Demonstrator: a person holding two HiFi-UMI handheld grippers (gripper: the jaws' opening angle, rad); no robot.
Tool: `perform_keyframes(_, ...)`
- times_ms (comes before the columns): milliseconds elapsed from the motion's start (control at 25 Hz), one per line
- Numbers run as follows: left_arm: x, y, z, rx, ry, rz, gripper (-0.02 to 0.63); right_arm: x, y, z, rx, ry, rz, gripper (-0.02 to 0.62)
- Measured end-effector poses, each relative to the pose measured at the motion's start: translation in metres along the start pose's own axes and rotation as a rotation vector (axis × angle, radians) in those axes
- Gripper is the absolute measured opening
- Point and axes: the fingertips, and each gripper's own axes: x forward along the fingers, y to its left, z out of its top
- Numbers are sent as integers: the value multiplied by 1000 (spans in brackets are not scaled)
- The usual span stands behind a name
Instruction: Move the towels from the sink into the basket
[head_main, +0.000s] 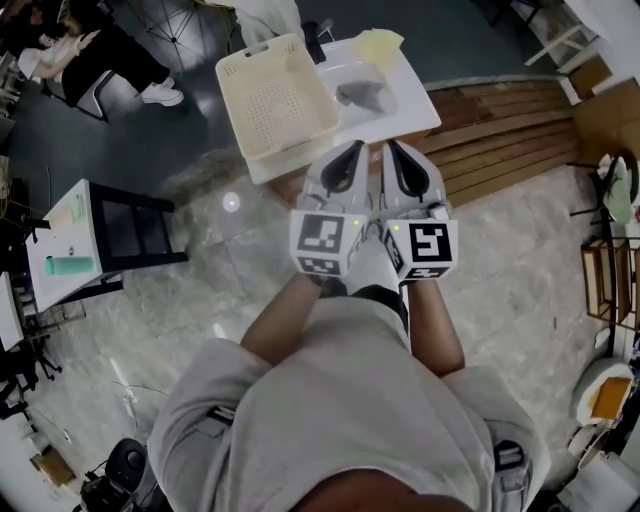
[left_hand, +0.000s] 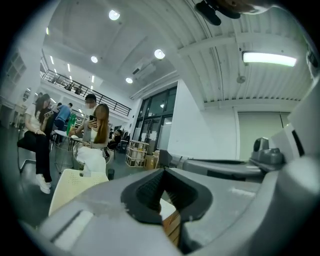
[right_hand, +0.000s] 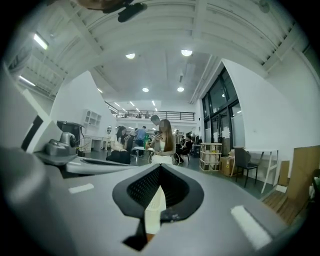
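Fig. – Head view, seen from above. L and R are the person's own sides.

(a) Left tool (head_main: 352, 150) and right tool (head_main: 394, 150) are held side by side, near touching, and point level toward the bench (head_main: 418, 120). Each marker cube faces the camera.

(b) Tool state: in the left gripper view the dark ribbed pads (left_hand: 150, 192) meet, w/ nothing between them. The right gripper view shows the same. Both tools are closed and empty.

(c) Sink (head_main: 388, 78): a white basin set in the bench, ahead of the tools and apart from them. A grey towel (head_main: 362, 95) lies crumpled inside it. A pale yellow cloth (head_main: 380, 44) lies at the bench's far edge, just beyond the basin.

(d) Basket (head_main: 275, 100): cream, perforated, upright on the L part of the bench just beside the sink. No cloth shows in it.

(e) Surroundings: wooden planks (head_main: 510, 130) to the R of the bench, a pale stone floor (head_main: 520, 260), and seated people (left_hand: 95, 125) in the background of the gripper views.
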Motion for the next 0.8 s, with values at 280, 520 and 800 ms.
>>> perform_keyframes(280, 36, 22, 1, -6, 4, 17, 20, 41, -30, -4, -13, 13, 21, 6)
perform_keyframes(520, 91, 34, -12, -14, 23, 52, 20, 86, -68, -18, -21, 25, 67, 6)
perform_keyframes(800, 197, 65, -21, -37, 55, 154, 20, 172, -143, -40, -38, 82, 174, 6)
